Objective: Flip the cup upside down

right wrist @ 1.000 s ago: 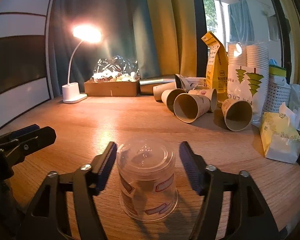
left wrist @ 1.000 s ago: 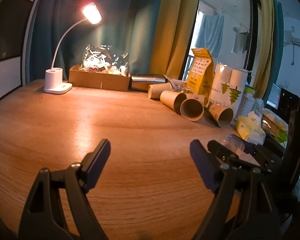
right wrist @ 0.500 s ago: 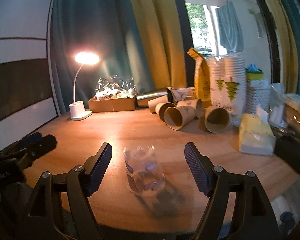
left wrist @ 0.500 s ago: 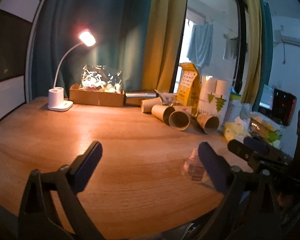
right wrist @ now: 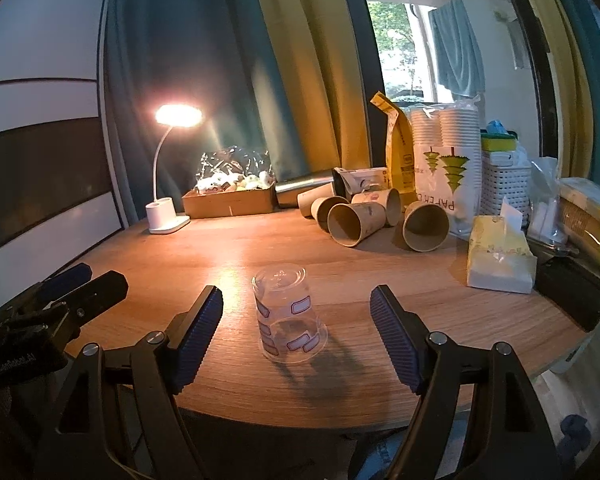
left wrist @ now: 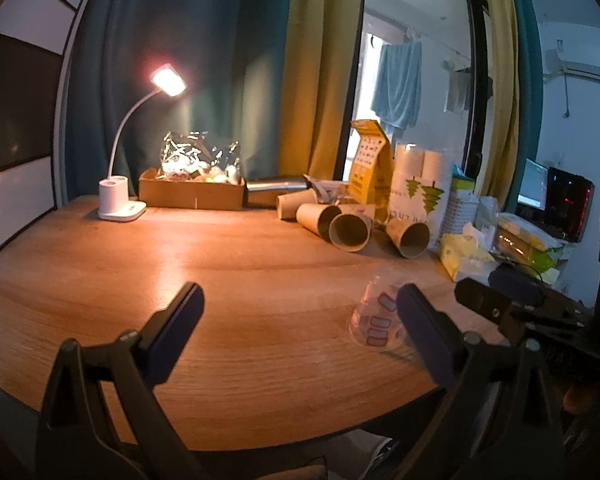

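Note:
A clear plastic cup (right wrist: 287, 318) with blue-edged labels stands upside down, rim on the wooden table (right wrist: 380, 280), near the front edge. My right gripper (right wrist: 296, 336) is open and empty, its jaws wide apart just short of the cup and not touching it. In the left wrist view the same cup (left wrist: 374, 314) stands at the right, partly behind my right finger. My left gripper (left wrist: 300, 332) is open and empty above the table's front edge. The left gripper also shows at the left of the right wrist view (right wrist: 72, 296).
Several brown paper cups (right wrist: 356, 224) lie on their sides at the back. A lit desk lamp (right wrist: 168, 216), a cardboard box (right wrist: 230, 202), a bagged cup stack (right wrist: 448, 168), a white basket (right wrist: 504, 184) and a tissue pack (right wrist: 498, 260) crowd the back and right.
Both grippers have pulled back from the table toward its front edge. The right gripper's jaws have opened wider and left the upside-down cup standing free.

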`<control>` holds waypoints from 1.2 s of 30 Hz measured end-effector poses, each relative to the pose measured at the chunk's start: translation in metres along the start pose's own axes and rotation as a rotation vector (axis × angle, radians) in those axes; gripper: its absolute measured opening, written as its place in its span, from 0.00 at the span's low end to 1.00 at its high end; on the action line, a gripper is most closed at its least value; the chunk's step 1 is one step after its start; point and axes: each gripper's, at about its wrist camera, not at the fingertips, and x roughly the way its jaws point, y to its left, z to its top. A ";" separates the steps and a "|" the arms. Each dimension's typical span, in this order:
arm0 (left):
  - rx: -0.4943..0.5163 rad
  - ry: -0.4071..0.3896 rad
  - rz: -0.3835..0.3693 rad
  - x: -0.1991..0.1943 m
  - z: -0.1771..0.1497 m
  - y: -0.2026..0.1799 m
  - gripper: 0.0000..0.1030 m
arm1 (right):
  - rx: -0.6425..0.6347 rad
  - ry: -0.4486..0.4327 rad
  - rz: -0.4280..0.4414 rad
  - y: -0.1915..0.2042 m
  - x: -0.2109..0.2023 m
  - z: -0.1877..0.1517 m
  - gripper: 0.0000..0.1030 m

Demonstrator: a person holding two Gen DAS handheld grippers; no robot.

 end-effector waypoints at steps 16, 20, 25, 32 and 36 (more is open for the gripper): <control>0.002 0.037 0.013 0.008 -0.005 -0.003 0.95 | 0.012 0.024 0.011 -0.001 0.007 -0.004 0.77; 0.004 0.036 0.031 0.009 -0.006 -0.002 0.95 | 0.013 0.028 0.011 -0.001 0.008 -0.005 0.77; 0.014 0.031 0.039 0.009 -0.007 -0.004 0.95 | 0.016 0.029 0.011 -0.001 0.008 -0.005 0.77; 0.028 0.036 0.039 0.010 -0.006 -0.005 0.95 | 0.017 0.030 0.011 -0.002 0.008 -0.005 0.77; 0.045 0.037 0.021 0.010 -0.005 -0.008 0.95 | 0.015 0.032 0.011 -0.002 0.009 -0.005 0.77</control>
